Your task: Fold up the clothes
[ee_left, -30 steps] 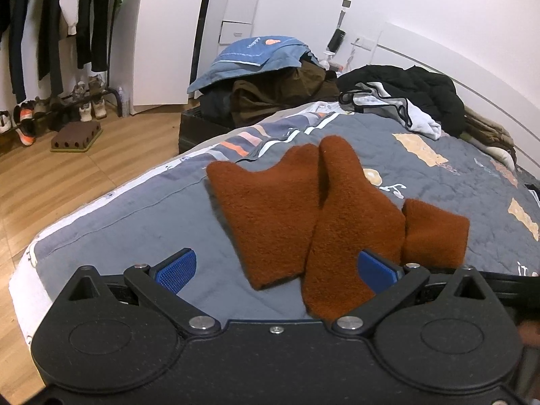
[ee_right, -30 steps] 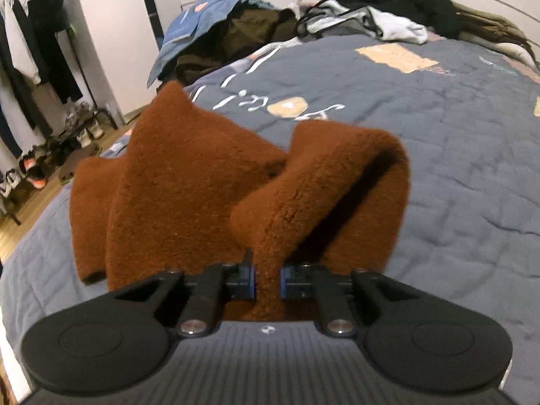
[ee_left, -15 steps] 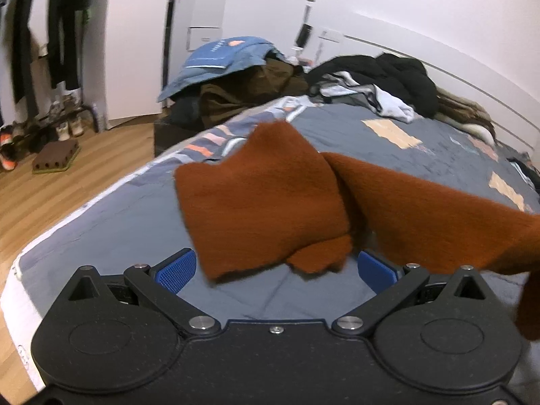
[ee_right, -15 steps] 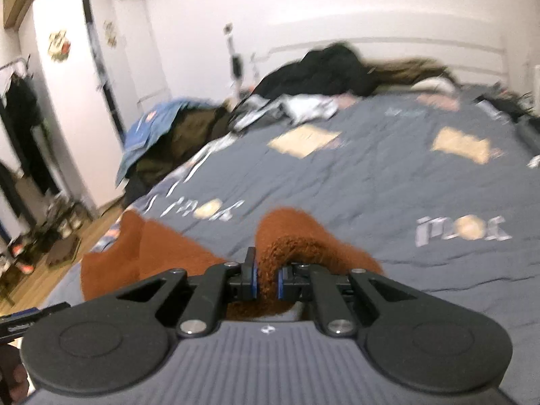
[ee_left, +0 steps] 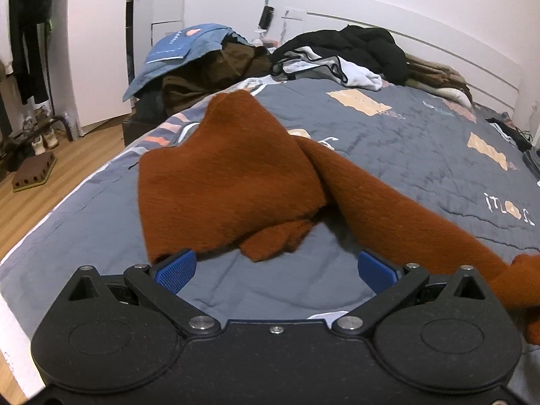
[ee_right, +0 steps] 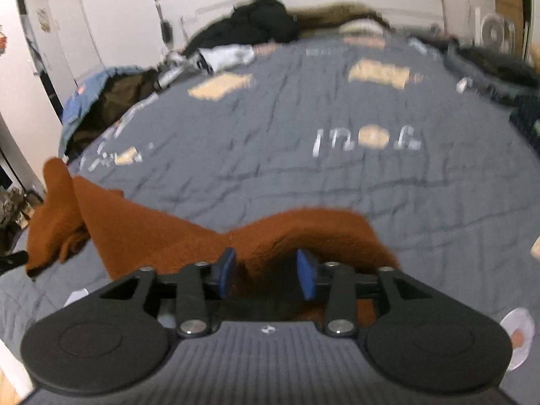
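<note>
A rust-brown fleece garment lies on the grey quilted bed. One long part of it stretches from the bunched main part toward the right. My left gripper is open and empty, with its blue pads just in front of the garment's near edge. In the right wrist view the garment runs from the far left to my right gripper. The right jaws stand apart with the fleece end lying between them, and the pads do not pinch it.
A pile of clothes lies at the head of the bed. A blue and brown heap sits beside the bed at the left. Wood floor, a shoe rack and hanging clothes are at the far left.
The right gripper pulled the fleece end out to the right, stretching the garment, then its jaws opened. The left gripper stayed open and moved closer to the garment.
</note>
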The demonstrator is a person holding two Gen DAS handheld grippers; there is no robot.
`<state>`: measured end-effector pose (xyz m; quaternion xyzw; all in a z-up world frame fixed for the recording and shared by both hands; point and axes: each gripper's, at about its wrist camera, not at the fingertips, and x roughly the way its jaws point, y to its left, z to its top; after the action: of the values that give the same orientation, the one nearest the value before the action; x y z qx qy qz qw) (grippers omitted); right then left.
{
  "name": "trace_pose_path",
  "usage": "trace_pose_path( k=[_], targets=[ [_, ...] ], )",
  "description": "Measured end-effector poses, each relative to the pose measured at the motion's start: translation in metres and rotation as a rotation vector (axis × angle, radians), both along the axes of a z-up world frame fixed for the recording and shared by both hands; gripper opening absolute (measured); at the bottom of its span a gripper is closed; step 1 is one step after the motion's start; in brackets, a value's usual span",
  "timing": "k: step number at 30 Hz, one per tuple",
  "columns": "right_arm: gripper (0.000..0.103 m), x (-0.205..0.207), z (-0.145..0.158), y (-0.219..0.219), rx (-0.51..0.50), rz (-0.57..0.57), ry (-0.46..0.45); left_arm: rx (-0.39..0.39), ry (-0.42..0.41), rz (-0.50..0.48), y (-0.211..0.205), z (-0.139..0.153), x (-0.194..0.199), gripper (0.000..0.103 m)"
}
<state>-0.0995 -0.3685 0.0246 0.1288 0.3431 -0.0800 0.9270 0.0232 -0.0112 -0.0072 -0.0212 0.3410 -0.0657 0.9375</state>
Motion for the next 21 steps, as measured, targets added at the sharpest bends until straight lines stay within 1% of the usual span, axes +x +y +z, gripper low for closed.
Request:
trace_pose_path(
  k=[3, 4, 6, 8, 10, 12, 13, 14, 16, 17, 18, 19, 21],
  targets=[
    [0.057, -0.010, 0.026, 0.005, -0.035, 0.053, -0.083, 0.007, 0.000, -0.012, -0.008, -0.001, -0.001, 0.103],
    [0.063, -0.006, 0.032, 0.007, -0.034, 0.064, -0.103, 0.020, -0.007, -0.015, -0.010, -0.002, -0.002, 0.103],
    [0.072, 0.001, 0.042, 0.009, -0.033, 0.087, -0.142, 0.058, -0.022, -0.017, -0.014, -0.003, -0.002, 0.103],
    [0.072, 0.018, 0.036, 0.016, -0.029, 0.118, -0.130, 0.105, -0.039, -0.010, -0.017, -0.004, -0.003, 0.103],
    [0.072, 0.036, 0.024, 0.022, -0.022, 0.154, -0.109, 0.181, -0.069, 0.005, -0.021, -0.006, -0.005, 0.103],
    [0.072, 0.049, 0.004, 0.029, -0.034, 0.176, -0.080, 0.305, -0.118, 0.034, -0.027, -0.010, -0.005, 0.103],
    [0.072, 0.050, -0.004, 0.031, -0.041, 0.181, -0.074, 0.382, -0.155, 0.032, -0.032, -0.014, -0.005, 0.103],
    [0.072, 0.052, -0.013, 0.034, -0.048, 0.187, -0.067, 0.459, -0.193, 0.026, -0.037, -0.017, -0.004, 0.103],
    [0.072, 0.053, -0.024, 0.036, -0.066, 0.198, -0.036, 0.589, -0.248, -0.037, -0.049, -0.029, 0.000, 0.103],
    [0.072, 0.054, -0.030, 0.037, -0.075, 0.203, -0.021, 0.629, -0.253, -0.072, -0.053, -0.034, 0.004, 0.102],
    [0.072, 0.050, -0.031, 0.038, -0.077, 0.207, -0.026, 0.663, -0.257, -0.104, -0.057, -0.040, 0.007, 0.098],
    [0.072, 0.051, -0.033, 0.036, -0.074, 0.207, -0.029, 0.673, -0.253, -0.121, -0.061, -0.045, 0.011, 0.094],
    [0.072, 0.051, -0.033, 0.033, -0.058, 0.203, -0.026, 0.680, -0.250, -0.151, -0.068, -0.050, 0.017, 0.091]
  ],
)
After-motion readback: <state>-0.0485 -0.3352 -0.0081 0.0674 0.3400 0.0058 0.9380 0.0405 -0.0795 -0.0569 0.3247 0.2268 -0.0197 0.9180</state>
